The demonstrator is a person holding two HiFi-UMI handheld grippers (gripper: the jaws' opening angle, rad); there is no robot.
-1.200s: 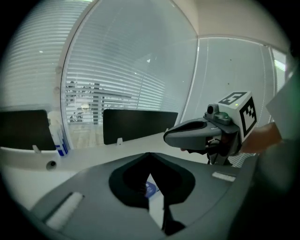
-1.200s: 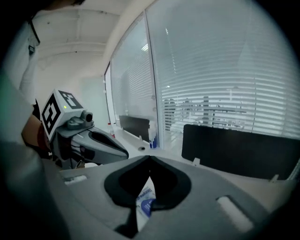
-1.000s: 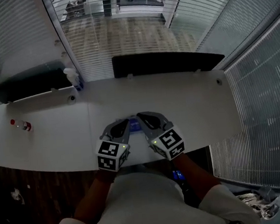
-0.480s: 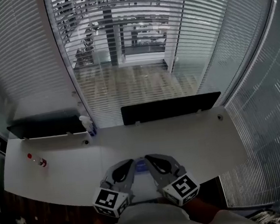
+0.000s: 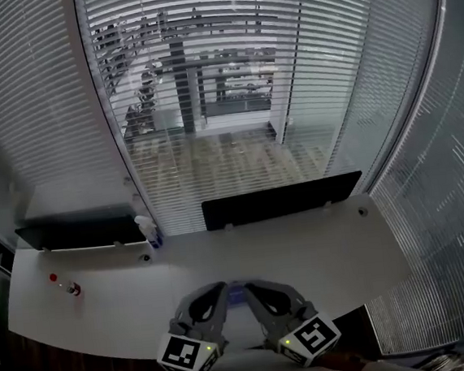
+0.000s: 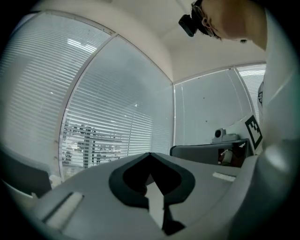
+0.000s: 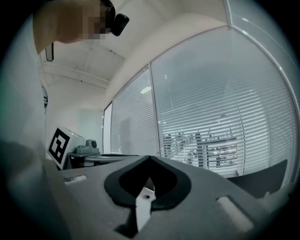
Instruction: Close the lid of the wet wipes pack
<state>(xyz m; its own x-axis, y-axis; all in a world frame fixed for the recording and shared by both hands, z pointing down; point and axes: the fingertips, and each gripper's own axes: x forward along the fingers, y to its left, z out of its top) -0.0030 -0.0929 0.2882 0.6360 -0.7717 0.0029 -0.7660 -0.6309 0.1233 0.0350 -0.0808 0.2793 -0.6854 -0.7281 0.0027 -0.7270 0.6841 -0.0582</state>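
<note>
Left hand-held gripper (image 5: 218, 293) and right hand-held gripper (image 5: 252, 289) sit side by side in the head view. Their tips point away from the person and flank the wet wipes pack (image 5: 236, 293), left tips on its left, right tips on its right. Only a small blue patch of the pack shows between them, so whether the lid is up or down cannot be told. The pack lies close to the near edge of the white tabletop (image 5: 336, 252), and both marker cubes hang out past that edge toward the person. To the right of the pack the surface runs bare to its rounded end. Beyond the pack, a black divider screen (image 5: 282, 201) closes off the far edge. A spray bottle (image 5: 148, 231) stands beyond and left of the pack, and a small red-capped bottle (image 5: 72, 288) stands well to its left.

From the left gripper view, the left hand-held gripper (image 6: 150, 157) has its jaws pressed together at the tips, with nothing pinched. It faces window blinds (image 6: 108, 136), and the pack is out of sight.

From the right gripper view, the right hand-held gripper (image 7: 149, 161) likewise has its tips meeting on nothing.
</note>
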